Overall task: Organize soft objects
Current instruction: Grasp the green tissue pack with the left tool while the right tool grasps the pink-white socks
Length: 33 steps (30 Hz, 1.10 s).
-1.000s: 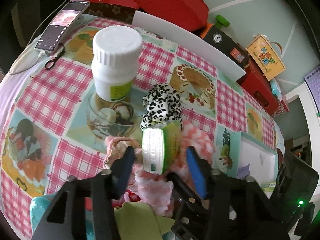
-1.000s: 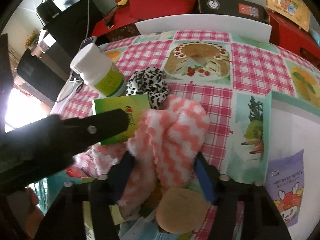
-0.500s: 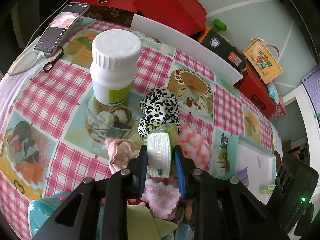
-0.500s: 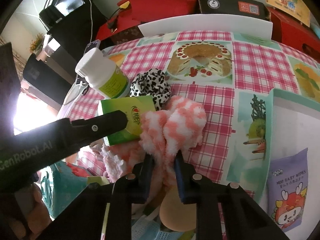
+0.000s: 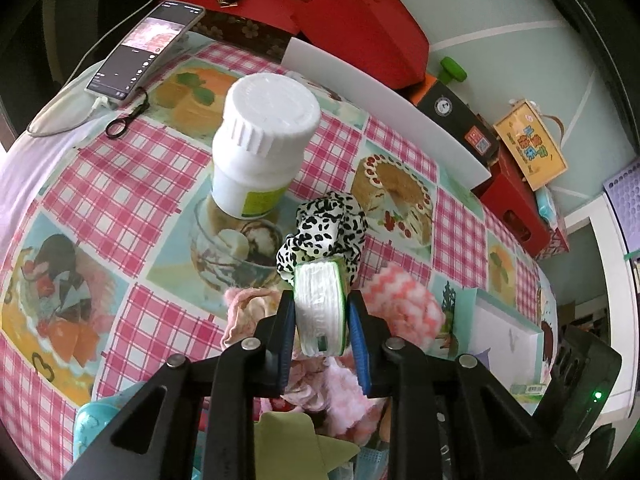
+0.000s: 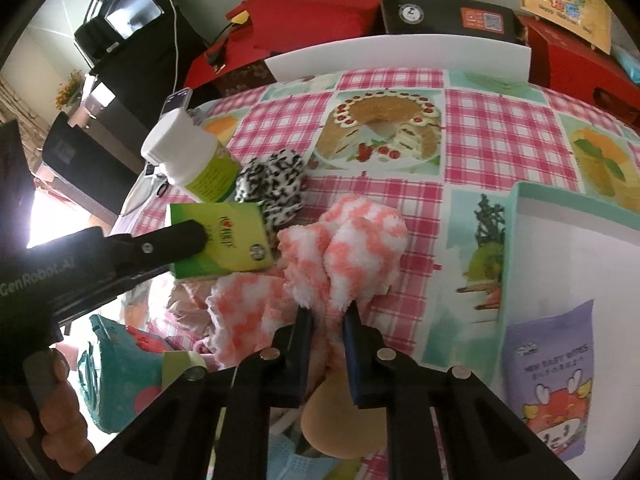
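Note:
My left gripper is shut on a green tissue pack, held upright on its edge; the same pack shows flat-on in the right wrist view under the left finger. My right gripper is shut on a fluffy pink-and-white sock, bunched up between its pads. A black-and-white spotted scrunchie lies just beyond the pack, on the checked tablecloth. More pink fluffy cloth lies in a pile below both grippers, beside a pale pink cloth.
A white pill bottle stands behind the scrunchie. A phone lies far left. A teal-rimmed tray with a purple wipes pack is on the right. A teal basket sits lower left; red boxes line the back.
Both grippers went from open to shut: the left closed on the tissue pack, the right squeezed the pink-and-white sock, which bunched up. Neither hand travelled much.

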Tool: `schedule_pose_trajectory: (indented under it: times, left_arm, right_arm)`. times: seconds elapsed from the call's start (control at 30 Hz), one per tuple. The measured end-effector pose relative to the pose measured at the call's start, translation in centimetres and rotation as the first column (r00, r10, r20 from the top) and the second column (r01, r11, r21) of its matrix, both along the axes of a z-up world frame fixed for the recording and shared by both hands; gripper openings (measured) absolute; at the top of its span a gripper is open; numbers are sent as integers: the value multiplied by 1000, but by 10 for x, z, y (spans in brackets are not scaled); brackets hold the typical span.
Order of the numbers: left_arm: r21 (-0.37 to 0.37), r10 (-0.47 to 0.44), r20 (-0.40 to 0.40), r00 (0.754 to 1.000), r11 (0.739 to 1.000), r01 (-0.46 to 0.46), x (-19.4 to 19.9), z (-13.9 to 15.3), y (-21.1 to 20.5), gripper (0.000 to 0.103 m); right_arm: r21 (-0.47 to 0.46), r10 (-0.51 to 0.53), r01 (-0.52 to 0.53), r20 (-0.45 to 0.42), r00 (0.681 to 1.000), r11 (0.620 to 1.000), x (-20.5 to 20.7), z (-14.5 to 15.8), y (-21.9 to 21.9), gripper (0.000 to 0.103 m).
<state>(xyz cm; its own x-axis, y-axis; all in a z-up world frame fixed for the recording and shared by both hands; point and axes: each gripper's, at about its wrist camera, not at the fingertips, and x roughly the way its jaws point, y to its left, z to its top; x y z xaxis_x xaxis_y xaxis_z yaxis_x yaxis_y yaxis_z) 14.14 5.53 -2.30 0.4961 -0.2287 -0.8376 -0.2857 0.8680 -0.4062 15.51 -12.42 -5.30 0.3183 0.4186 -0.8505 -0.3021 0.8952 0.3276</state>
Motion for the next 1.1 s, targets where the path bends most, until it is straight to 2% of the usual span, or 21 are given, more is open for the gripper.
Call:
schedule_pose_trajectory:
  times: [0.2,0.57,0.6,0.67,0.7,0.77,0.9,0.97,1.1]
  left_arm:
    - [6,7,29,1000,1000,-7,-5,8,4,26]
    - [-21,-24,-21,1000,1000,23,3,-7,-6,27]
    - [-27,-35,-24,999,999,35,5,-8,-8,28]
    - [-42,-45,-35,998,998,43,7,-12,-11,42]
    - [-54,-44,-45,998,998,41,8,-15,-11,45]
    - [-69,-47,-63,997,997,43,10,-20,-14,47]
    - [-42,-58,-72,996,998,55,13,-25,-18,50]
    - [-35,-71,-73,995,997,68,15,-26,-21,57]
    - [-11,-87,-83,993,996,86,17,-31,-28,60]
  right_arm:
    - [1,-19,19,-1,1000,1000,2,3,-9,16]
    - [-2,-19,19,-18,1000,1000,3,0,-11,16]
    - [-2,-19,19,-20,1000,1000,3,0,-11,16]
    - [-2,-19,19,-21,1000,1000,4,0,-11,16]
    - [-2,-18,18,-20,1000,1000,4,0,-11,16]
    - [-1,-19,19,-21,1000,1000,4,0,-11,16]
    - [0,-19,19,-23,1000,1000,4,-1,-11,16]
    - [2,-18,18,-23,1000,1000,4,-1,-11,16]
    - [4,-20,20,-29,999,1000,4,-3,-12,16]
